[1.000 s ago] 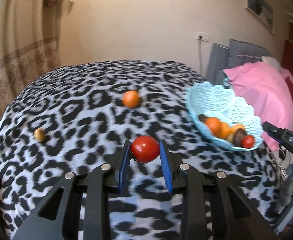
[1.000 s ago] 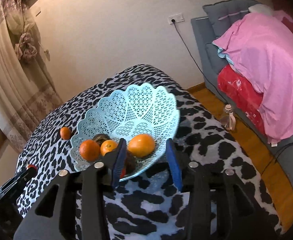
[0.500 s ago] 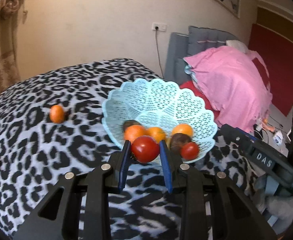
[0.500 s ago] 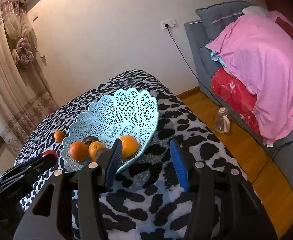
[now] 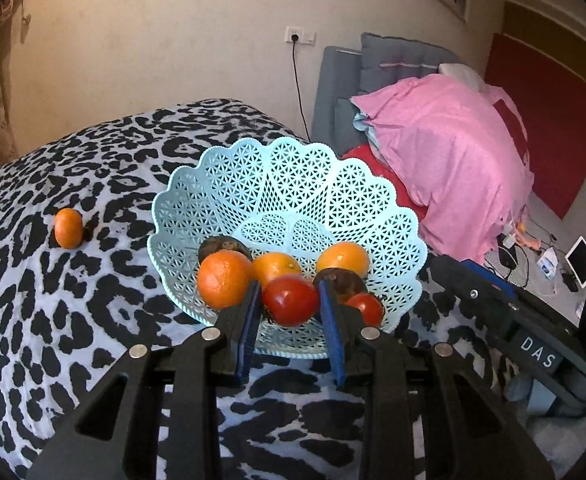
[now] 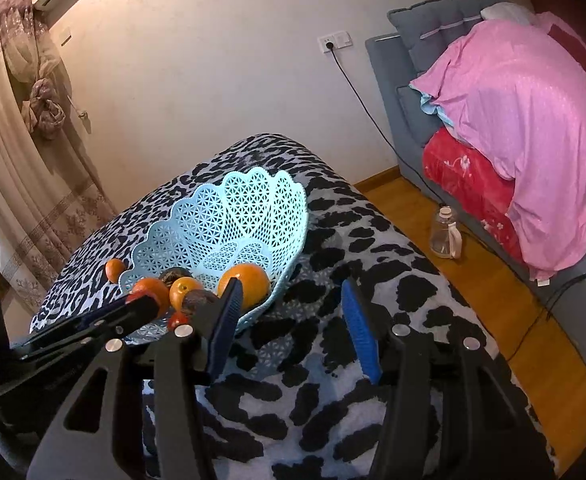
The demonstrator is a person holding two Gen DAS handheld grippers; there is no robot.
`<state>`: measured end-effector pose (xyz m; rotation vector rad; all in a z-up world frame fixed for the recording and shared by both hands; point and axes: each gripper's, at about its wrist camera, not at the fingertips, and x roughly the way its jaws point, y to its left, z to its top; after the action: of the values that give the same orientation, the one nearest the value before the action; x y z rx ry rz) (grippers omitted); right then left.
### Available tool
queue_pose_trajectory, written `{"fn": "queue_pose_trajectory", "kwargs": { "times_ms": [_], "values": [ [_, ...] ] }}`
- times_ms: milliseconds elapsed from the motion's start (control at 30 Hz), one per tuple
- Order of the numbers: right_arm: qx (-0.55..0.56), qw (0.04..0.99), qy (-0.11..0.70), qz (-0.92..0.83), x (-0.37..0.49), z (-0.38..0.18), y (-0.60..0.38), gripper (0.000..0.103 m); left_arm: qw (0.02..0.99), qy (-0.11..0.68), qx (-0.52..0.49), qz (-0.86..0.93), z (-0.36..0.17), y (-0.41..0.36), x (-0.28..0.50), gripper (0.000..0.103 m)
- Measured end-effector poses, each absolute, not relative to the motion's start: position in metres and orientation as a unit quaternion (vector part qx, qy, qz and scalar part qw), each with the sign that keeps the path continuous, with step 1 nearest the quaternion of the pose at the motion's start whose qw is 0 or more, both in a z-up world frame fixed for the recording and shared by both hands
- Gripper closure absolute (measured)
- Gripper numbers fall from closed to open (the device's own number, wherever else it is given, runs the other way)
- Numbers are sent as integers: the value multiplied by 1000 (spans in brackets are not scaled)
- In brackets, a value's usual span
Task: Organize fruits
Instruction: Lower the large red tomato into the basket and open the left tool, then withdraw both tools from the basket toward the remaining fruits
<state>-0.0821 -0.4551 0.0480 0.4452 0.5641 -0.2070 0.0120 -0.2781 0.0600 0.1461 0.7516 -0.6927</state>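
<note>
Left wrist view: left gripper (image 5: 291, 300) jaws clamped a tomato (image 5: 291, 301) over the basket (image 5: 285, 184); right gripper (image 6: 291, 320) jaws stood apart, empty.

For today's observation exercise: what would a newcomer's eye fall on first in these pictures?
First, the red tomato gripped in the left gripper, poised over the near rim of the pale blue lattice basket that holds oranges and dark fruit. The basket sits on a bold leopard-print cover, where one small orange lies alone to its left. Behind, a bright pink blanket drapes a grey sofa.

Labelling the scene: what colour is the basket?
Light blue basket, openwork lattice; clearest in the left wrist view.
</note>
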Motion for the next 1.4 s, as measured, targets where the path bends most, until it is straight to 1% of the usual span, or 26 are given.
{"fn": "queue_pose_trajectory", "kwargs": {
  "times_ms": [33, 67, 100, 133, 233, 300, 333, 367, 400, 467, 533, 600, 667, 733, 800, 900, 1067, 1400],
  "values": [
    [218, 931, 276, -101, -82, 48, -455, 50, 870, 359, 71, -332, 60, -278, 12, 72],
    [218, 931, 277, -101, -82, 47, -456, 50, 869, 360, 71, -331, 59, -278, 12, 67],
    [217, 931, 277, -101, -82, 47, -456, 50, 870, 359, 70, -331, 59, -278, 12, 59],
    [217, 930, 277, -101, -81, 47, -456, 49, 871, 357, 68, -329, 60, -277, 12, 56],
    [218, 931, 275, -104, -82, 47, -457, 43, 873, 354, 69, -328, 61, -275, 12, 53],
    [217, 930, 276, -105, -82, 47, -456, 42, 875, 350, 71, -326, 63, -274, 10, 48],
    [217, 930, 277, -105, -82, 47, -457, 42, 877, 346, 72, -325, 63, -272, 9, 47],
    [217, 930, 277, -106, -82, 47, -456, 42, 879, 343, 75, -323, 64, -271, 8, 42],
    [216, 930, 277, -106, -82, 47, -456, 42, 880, 342, 76, -321, 64, -270, 7, 35],
    [216, 930, 277, -108, -83, 47, -456, 35, 882, 338, 77, -318, 65, -268, 5, 29],
    [216, 929, 279, -109, -83, 47, -456, 34, 884, 337, 79, -316, 66, -267, 4, 28],
    [217, 928, 281, -110, -82, 46, -456, 33, 886, 335, 81, -311, 67, -264, 2, 24],
    [218, 928, 281, -111, -83, 46, -456, 28, 888, 332, 84, -306, 69, -262, 1, 24],
    [218, 928, 281, -112, -83, 46, -456, 28, 891, 328, 86, -302, 71, -260, 0, 22],
    [219, 927, 283, -112, -84, 46, -456, 26, 894, 323, 88, -296, 72, -257, -2, 17],
    [219, 927, 286, -109, -84, 46, -454, 19, 901, 315, 96, -281, 75, -253, -5, 17],
    [214, 927, 290, -103, -83, 46, -446, 18, 911, 310, 106, -249, 77, -245, -5, 17],
    [205, 931, 286, -98, -82, 53, -429, 18, 920, 309, 92, -224, 79, -218, -5, 17]
  ]
}}
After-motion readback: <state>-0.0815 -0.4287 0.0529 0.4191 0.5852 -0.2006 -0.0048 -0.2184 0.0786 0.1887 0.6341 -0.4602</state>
